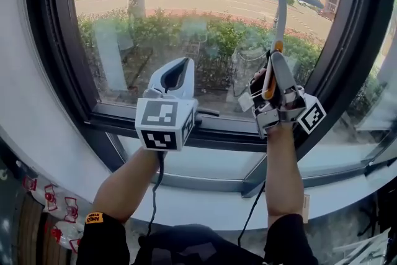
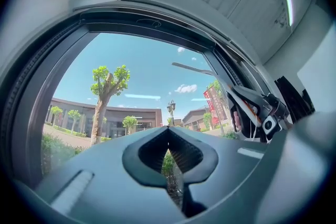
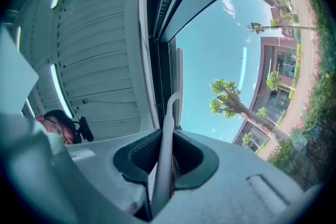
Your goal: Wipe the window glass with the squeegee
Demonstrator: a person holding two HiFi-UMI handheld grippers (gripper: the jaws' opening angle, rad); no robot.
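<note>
Grey squeegee (image 1: 281,9) handle clamped in right gripper (image 1: 274,62) fingers, blade against glass (image 1: 186,15), left gripper (image 1: 175,71) fingers together

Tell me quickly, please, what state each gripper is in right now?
Left gripper: shut, holding nothing.
Right gripper: shut on the squeegee, gripping its handle.

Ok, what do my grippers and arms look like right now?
The left gripper and right gripper both have pale grey bodies with dark ribbed pads. Each carries a cube with black-and-white square markers, and a black cable hangs from each. The sleeves are dark and end above the forearms, the left with an orange label at its cuff.
</note>
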